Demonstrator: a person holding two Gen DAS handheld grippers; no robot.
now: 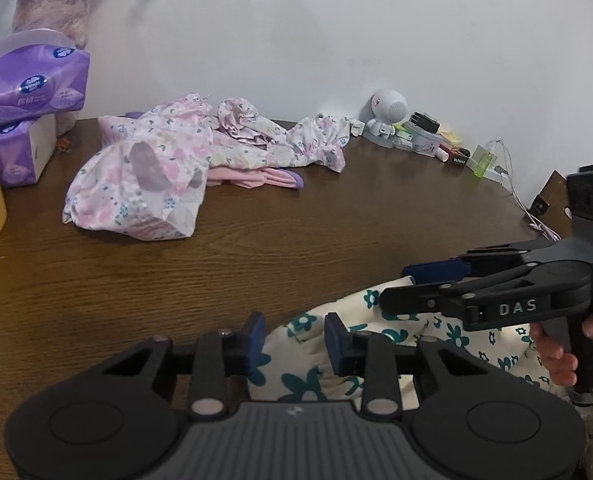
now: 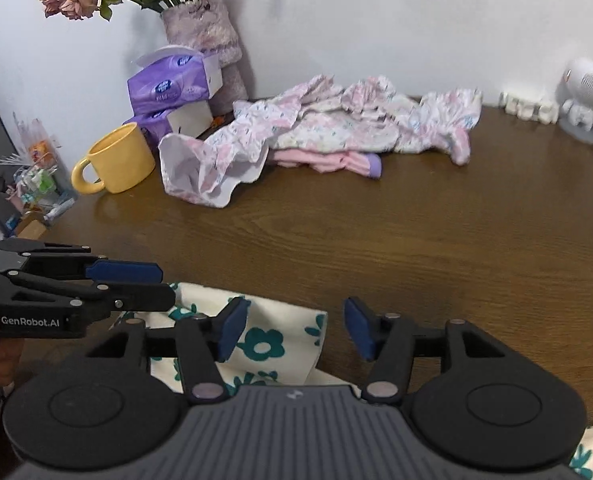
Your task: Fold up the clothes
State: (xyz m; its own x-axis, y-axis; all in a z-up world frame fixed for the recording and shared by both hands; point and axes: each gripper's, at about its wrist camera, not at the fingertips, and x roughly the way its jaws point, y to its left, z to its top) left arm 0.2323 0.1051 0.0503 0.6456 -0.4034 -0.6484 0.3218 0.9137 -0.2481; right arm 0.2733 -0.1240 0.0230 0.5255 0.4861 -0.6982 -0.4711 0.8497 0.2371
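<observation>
While both grippers hover open, cloth (image 1: 376, 344) lies under left gripper (image 1: 294, 338); its corner sits between right gripper (image 2: 292, 328) pads, ungripped.

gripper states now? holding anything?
Left gripper: jaws open, floral cloth between them, not pinched.
Right gripper: jaws open, nothing held.

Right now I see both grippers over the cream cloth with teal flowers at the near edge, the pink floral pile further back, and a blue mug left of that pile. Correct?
Not quite: the mug is yellow, not blue, as the right wrist view shows. Otherwise correct: the left gripper and right gripper are over the cream cloth with teal flowers, and the pink floral pile lies further back.
</observation>
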